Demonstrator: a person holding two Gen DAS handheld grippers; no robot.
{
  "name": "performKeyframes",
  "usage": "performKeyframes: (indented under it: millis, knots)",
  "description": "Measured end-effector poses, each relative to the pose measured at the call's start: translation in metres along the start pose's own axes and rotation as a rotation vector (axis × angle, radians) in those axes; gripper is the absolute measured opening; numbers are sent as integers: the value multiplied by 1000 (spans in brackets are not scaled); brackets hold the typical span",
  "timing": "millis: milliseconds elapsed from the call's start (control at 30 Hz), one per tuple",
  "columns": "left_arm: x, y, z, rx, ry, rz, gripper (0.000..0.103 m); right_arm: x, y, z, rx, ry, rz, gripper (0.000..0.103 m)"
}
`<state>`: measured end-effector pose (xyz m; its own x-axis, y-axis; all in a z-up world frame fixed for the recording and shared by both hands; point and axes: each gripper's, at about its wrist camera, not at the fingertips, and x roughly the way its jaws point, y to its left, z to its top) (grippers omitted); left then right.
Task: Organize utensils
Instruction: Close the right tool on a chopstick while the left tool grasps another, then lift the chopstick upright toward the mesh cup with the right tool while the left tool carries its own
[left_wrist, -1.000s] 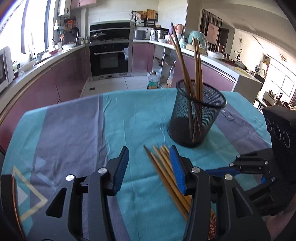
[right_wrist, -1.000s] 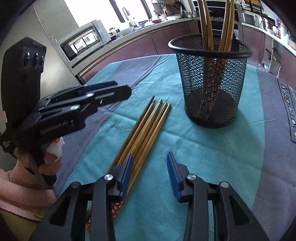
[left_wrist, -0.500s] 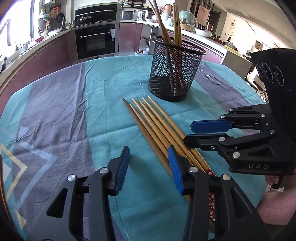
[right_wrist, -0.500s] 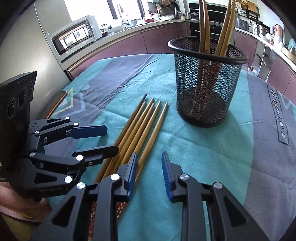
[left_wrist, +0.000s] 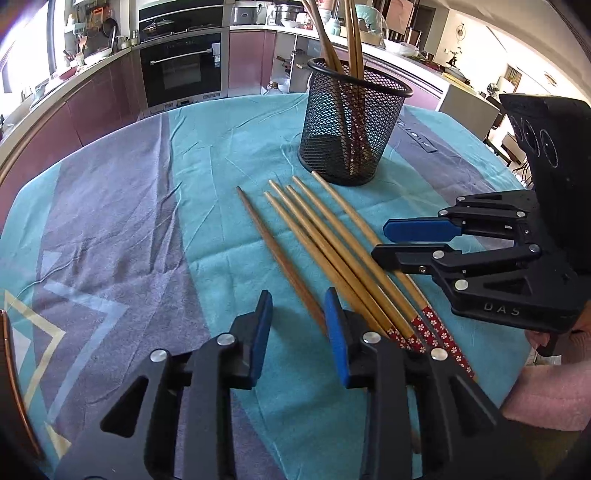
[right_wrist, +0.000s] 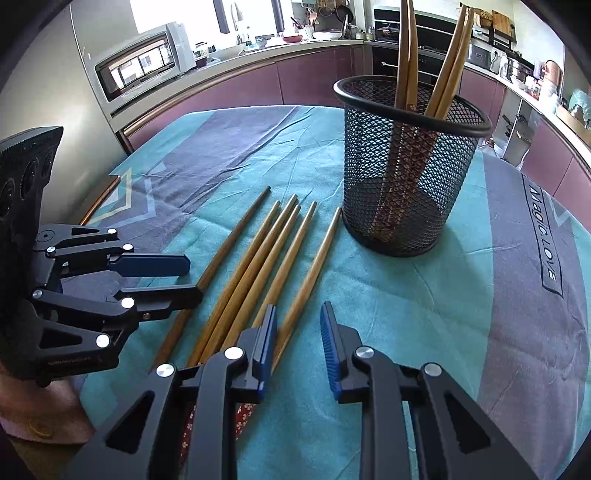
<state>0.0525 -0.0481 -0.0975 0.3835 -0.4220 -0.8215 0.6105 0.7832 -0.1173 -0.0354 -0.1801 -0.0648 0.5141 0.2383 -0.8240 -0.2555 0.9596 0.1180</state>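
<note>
Several wooden chopsticks (left_wrist: 325, 236) lie side by side on the tablecloth, tips toward a black mesh holder (left_wrist: 351, 122) that has several chopsticks standing in it. One darker chopstick (left_wrist: 273, 251) lies a little apart on the left. My left gripper (left_wrist: 298, 328) is open and empty, low over the darker chopstick's near end. My right gripper (right_wrist: 297, 334) is open and empty above the rightmost chopstick (right_wrist: 310, 273); the holder (right_wrist: 406, 166) stands beyond it. The right gripper also shows in the left wrist view (left_wrist: 406, 240), and the left gripper in the right wrist view (right_wrist: 184, 277).
A teal and grey tablecloth (left_wrist: 122, 206) covers the table. Kitchen counters, an oven (left_wrist: 181, 70) and a microwave (right_wrist: 144, 62) stand behind. A pink sleeve (left_wrist: 546, 391) shows at the table's near right edge.
Both grippers have pulled back from the holder and dropped lower over the chopsticks' near ends. The darker chopstick now lies apart from the others. Both grippers stay open.
</note>
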Motion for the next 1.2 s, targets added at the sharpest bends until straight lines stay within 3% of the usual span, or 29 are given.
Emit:
performKeyframes:
  millis: [133,200,300,433,700,1067,1200]
  knots:
    - [7,-1,7,3,8,31,35,5,4,4,-14,-3,-15,23]
    - [10,-1,11,9,7,49,31,7,5,7,-12,-4,-18,21]
    - [14,-3,17,6,11,78,16,8,4,10,-6,-1,-10,11]
    - [13,-2,17,-15,7,87,13,6,1,9,2,6,6,6]
    - [12,-3,14,-18,9,112,11,7,3,12,-31,16,-24,7]
    - [-9,7,13,-92,-49,79,7,-25,-6,13,8,-83,104,5]
    - [-30,14,15,-117,-87,0,7,-49,-9,16,15,-152,158,5]
